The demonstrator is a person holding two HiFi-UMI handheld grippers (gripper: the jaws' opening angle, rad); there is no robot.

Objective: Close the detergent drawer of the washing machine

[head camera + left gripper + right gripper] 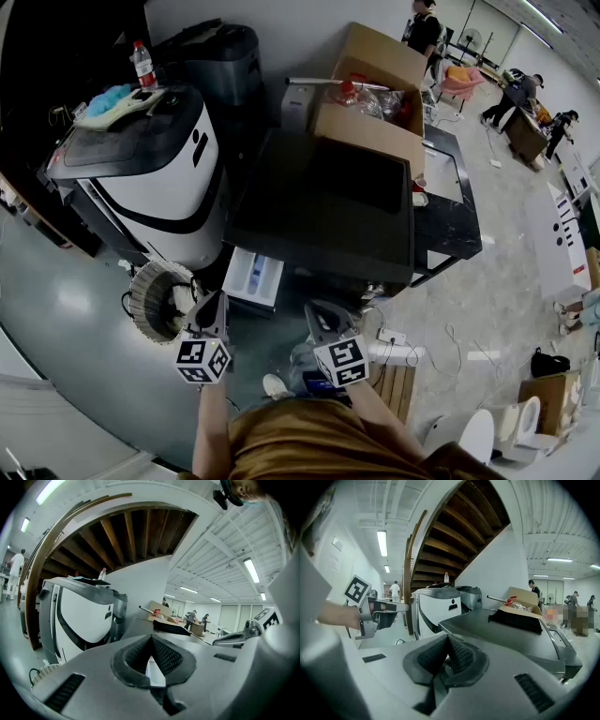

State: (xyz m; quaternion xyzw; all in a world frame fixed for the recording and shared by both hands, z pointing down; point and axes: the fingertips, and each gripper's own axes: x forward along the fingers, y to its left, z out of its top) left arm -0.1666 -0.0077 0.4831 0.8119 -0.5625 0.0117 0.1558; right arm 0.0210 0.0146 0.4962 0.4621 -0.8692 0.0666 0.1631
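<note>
The washing machine (319, 211) is a dark, flat-topped box in the middle of the head view. Its white detergent drawer (253, 278) sticks out of the front at the lower left, pulled open. My left gripper (214, 300) hovers just below and left of the drawer, apart from it, with its pads together and nothing held. My right gripper (319, 311) hangs to the right of the drawer in front of the machine, also shut and empty. The left gripper (151, 639) and right gripper (446, 639) each look over the washing machine (140, 626) (501, 630) top.
A large white-and-black appliance (159, 178) stands left of the washer, with a water bottle (142, 64) on top. An open cardboard box (375, 94) sits on the washer's far side. A round basket (155, 300) and a power strip (392, 336) lie on the floor. People work far back.
</note>
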